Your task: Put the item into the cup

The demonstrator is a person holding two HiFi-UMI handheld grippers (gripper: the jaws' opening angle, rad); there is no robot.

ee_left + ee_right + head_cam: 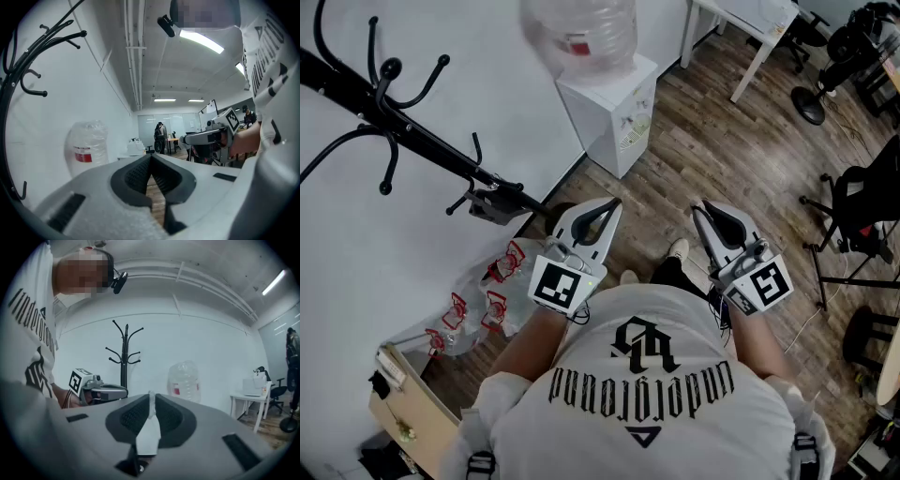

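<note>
A person holds both grippers close in front of the chest, above a wooden floor. My right gripper [700, 208] is shut on a thin white item [149, 427], a flat pale strip that stands upright between the ribbed pads [132, 416]. My left gripper [614, 203] has its jaws closed tip to tip with nothing between them, as its own view of that gripper [151, 157] shows. Each gripper appears in the other's view: the left gripper [99, 390] and the right gripper [211, 137]. No cup is in any view.
A black coat rack [405, 133] stands at the left by the white wall. A white water dispenser [611, 111] with a big bottle is ahead. A clear plastic bag [487, 292] and a cardboard box [414, 414] lie at lower left. A white table [752, 39] and stands [836, 246] are at the right.
</note>
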